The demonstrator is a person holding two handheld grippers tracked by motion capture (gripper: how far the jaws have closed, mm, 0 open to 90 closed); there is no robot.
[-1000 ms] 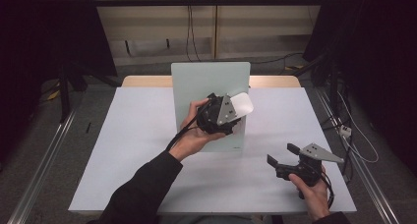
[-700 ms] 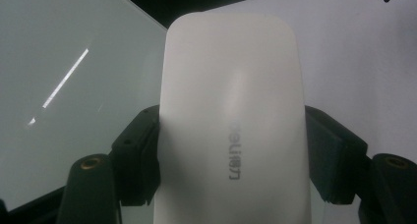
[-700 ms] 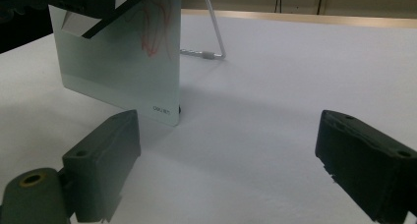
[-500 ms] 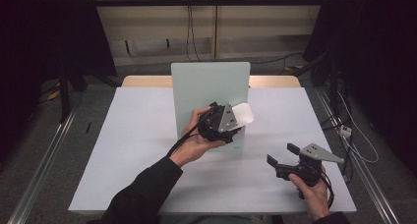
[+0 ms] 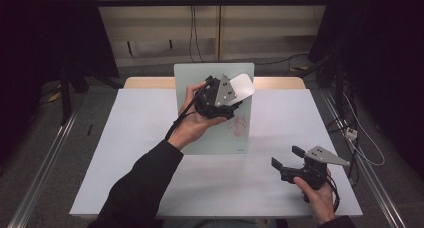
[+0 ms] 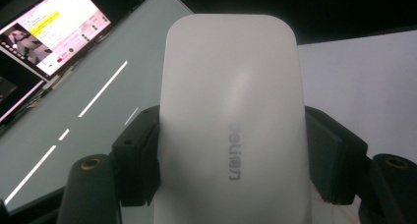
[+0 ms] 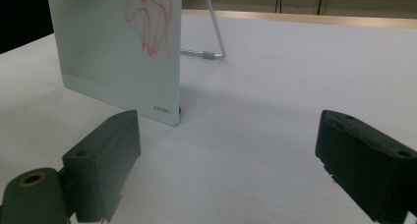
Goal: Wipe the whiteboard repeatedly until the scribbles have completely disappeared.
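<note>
A white eraser (image 6: 231,130) is pinched flat between the left gripper's (image 5: 231,95) jaws, likely to wipe the red scribble (image 5: 240,125) at six o'clock below it on the propped glass board (image 5: 200,78). At four o'clock, near the table (image 5: 140,138) edge, the right gripper (image 5: 287,158) hangs spread, empty.

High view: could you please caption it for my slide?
Left claw holds a white eraser by the board; right claw open.
</note>
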